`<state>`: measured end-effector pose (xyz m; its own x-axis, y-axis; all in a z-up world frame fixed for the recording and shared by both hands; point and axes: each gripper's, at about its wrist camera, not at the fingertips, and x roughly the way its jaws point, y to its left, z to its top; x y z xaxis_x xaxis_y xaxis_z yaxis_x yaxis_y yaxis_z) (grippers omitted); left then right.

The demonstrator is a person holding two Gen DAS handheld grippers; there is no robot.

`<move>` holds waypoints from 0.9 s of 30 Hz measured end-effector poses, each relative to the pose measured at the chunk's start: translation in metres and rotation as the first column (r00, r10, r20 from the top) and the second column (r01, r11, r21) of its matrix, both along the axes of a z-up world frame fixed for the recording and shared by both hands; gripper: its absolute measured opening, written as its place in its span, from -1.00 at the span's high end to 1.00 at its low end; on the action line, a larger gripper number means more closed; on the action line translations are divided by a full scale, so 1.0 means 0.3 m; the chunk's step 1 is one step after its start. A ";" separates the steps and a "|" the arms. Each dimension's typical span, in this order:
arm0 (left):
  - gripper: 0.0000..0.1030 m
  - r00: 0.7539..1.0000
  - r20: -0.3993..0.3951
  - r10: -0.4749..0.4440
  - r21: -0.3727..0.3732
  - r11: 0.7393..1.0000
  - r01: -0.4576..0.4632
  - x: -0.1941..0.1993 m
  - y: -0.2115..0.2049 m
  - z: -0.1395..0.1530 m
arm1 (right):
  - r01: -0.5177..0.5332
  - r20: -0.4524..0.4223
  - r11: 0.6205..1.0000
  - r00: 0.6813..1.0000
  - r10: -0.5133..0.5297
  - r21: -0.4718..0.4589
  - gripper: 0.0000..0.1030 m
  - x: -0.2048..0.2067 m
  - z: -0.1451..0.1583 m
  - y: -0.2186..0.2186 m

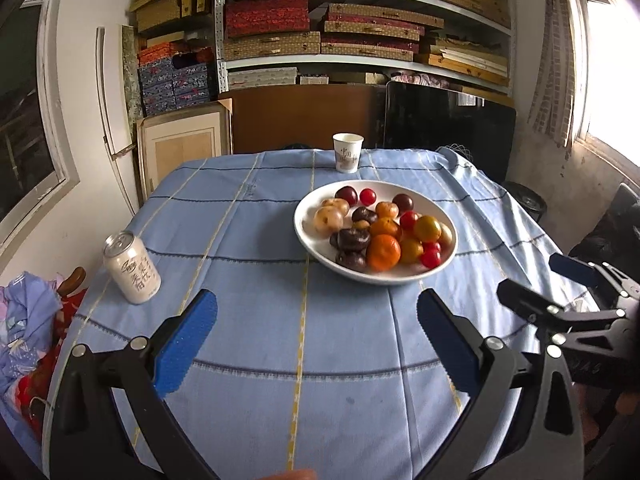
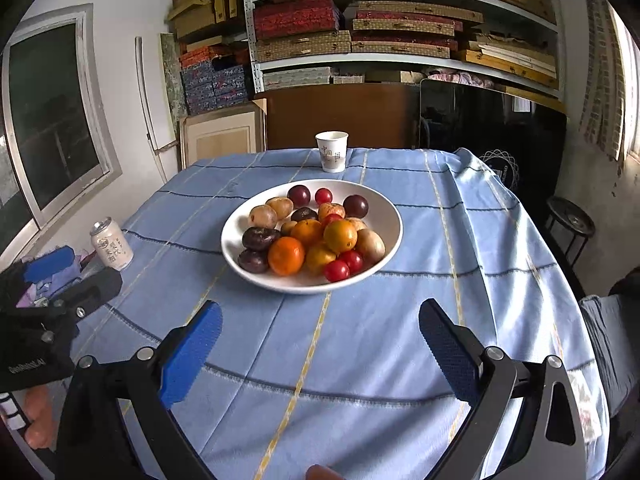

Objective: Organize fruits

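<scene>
White round ceramic bowl of mixed fruits sitting mid-desk, beyond both tongs, left & right, gaping wide, empty.

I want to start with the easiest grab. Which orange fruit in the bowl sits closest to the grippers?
The deep-orange mandarin at the bowl's near rim; the other orange fruits sit behind or right of it.

A white bowl heaped with oranges, cherry tomatoes, dark plums and pale brown fruits sits mid-table on a blue checked tablecloth. A paper cup stands at the far edge, and a drink can stands at the left edge. The right gripper hangs near, its blue-padded jaws spread wide over bare cloth, with the left gripper at the left border.
</scene>
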<state>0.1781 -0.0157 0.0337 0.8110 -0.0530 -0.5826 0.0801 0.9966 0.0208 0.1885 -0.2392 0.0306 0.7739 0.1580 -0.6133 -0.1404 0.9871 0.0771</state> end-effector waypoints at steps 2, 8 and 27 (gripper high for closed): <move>-0.91 1.000 0.000 -0.004 0.007 1.000 0.004 -0.022 0.001 -0.005 | 0.001 0.004 1.000 1.000 -0.001 -0.001 -0.93 -0.021 0.002 -0.002; -0.91 1.000 -0.001 0.001 0.017 1.000 -0.001 -0.092 -0.004 -0.019 | 0.002 0.015 1.000 1.000 -0.001 -0.018 -0.93 -0.105 0.011 -0.006; -0.91 1.000 -0.005 0.026 0.004 1.000 -0.026 -0.240 0.012 -0.047 | -0.014 0.035 0.999 0.999 0.016 -0.047 -0.93 -0.286 0.017 0.000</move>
